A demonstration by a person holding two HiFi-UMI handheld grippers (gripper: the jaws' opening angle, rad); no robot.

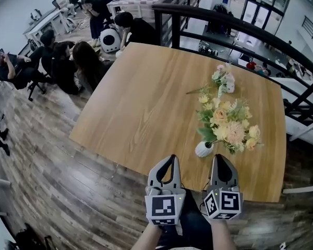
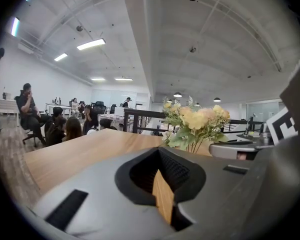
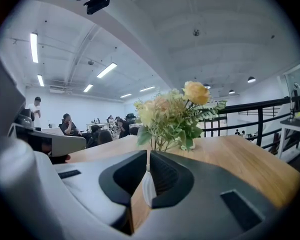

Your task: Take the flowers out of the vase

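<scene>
A wooden table (image 1: pixel 135 103) is seen from above, and the flowers (image 1: pixel 228 125) are found toward its near right part, bunched as a yellow and peach bouquet. The left hand-held gripper (image 1: pixel 171 158) is held just short of the table's near edge with its jaw tips pressed together and nothing between them. The right hand-held gripper (image 1: pixel 221 157) is held beside it with a narrow slit left between its jaws, also empty. The bouquet is carried by a small white vase (image 1: pixel 204 149) near that edge, just beyond the two grippers. A loose pale sprig (image 1: pixel 221 79) is laid flat on the wood farther back.

The vase is judged light and narrow-footed, so it could be dragged or tipped if the stems are pulled sideways or while it is left unsteadied. Stems could also be crushed or left behind by a grip taken too high among the heads.

The stems are set roughly upright, with the heads upward and fanned out above the vase. The loose sprig's stem is pointed toward the left of the head view.
</scene>
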